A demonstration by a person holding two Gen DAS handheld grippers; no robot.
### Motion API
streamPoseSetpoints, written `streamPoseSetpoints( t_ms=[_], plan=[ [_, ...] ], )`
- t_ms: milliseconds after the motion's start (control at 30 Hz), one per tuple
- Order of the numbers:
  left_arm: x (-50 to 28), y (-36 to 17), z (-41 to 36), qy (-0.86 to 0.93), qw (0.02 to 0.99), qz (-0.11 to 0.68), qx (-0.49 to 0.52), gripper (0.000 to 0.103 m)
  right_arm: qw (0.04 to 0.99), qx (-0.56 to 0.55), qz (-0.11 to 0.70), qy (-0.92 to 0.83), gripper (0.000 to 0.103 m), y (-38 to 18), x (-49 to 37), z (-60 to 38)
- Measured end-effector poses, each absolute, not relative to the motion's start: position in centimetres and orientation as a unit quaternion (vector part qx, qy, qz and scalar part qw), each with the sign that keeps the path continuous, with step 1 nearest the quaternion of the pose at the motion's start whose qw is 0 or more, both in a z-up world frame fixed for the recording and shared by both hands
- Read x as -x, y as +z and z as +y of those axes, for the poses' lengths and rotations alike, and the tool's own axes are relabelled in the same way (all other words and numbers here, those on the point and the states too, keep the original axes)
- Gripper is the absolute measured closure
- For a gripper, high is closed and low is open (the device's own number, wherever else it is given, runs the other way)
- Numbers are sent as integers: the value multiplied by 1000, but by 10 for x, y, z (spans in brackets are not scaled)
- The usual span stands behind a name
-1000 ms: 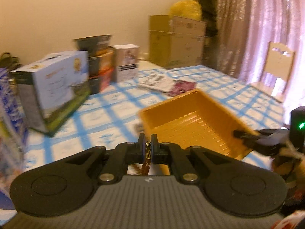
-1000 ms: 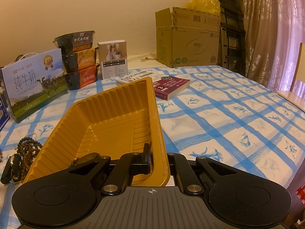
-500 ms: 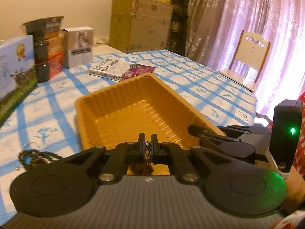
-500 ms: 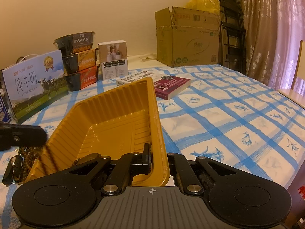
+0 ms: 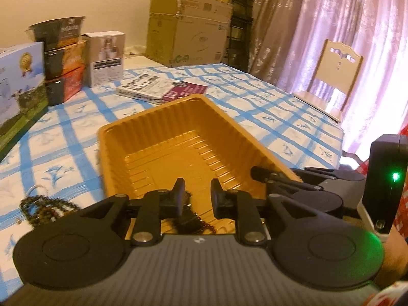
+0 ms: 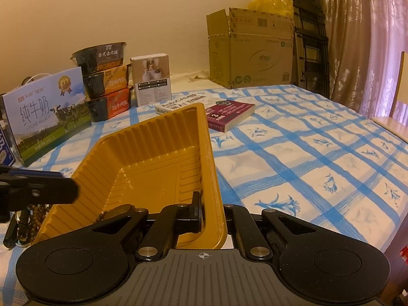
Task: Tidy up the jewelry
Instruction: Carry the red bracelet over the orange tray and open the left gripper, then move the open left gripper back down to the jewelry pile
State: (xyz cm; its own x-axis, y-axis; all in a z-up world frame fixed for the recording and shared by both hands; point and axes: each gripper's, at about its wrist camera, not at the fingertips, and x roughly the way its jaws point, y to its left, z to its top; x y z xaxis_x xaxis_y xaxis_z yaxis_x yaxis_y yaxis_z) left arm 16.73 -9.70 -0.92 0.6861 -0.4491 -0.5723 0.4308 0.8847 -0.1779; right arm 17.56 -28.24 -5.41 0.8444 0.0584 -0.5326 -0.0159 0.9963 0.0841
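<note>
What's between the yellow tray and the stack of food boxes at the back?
Only tablecloth. In the right wrist view, nothing sits on the checked stretch between the yellow tray and the stacked food boxes; the books lie off to the side.

A blue-checked table point(image 6: 293, 158) carries a yellow tray point(image 6: 142, 148), books point(image 6: 229, 113), boxes point(image 6: 48, 112) and beads point(image 5: 43, 205).

Milk carton point(image 6: 48, 112), book point(image 6: 229, 113), cardboard box point(image 6: 251, 51).
</note>
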Motion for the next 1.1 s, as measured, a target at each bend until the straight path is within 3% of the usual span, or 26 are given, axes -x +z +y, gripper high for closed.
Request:
streamPoseSetpoints(
  t_ms=[633, 1100],
  plan=[
    [-113, -34, 34, -42, 932, 359, 24, 79, 959, -36, 280, 12, 98, -53, -171, -288],
    [-104, -50, 41, -15, 925, 379, 20, 77, 959, -34, 282, -7, 98, -52, -161, -302]
  ],
)
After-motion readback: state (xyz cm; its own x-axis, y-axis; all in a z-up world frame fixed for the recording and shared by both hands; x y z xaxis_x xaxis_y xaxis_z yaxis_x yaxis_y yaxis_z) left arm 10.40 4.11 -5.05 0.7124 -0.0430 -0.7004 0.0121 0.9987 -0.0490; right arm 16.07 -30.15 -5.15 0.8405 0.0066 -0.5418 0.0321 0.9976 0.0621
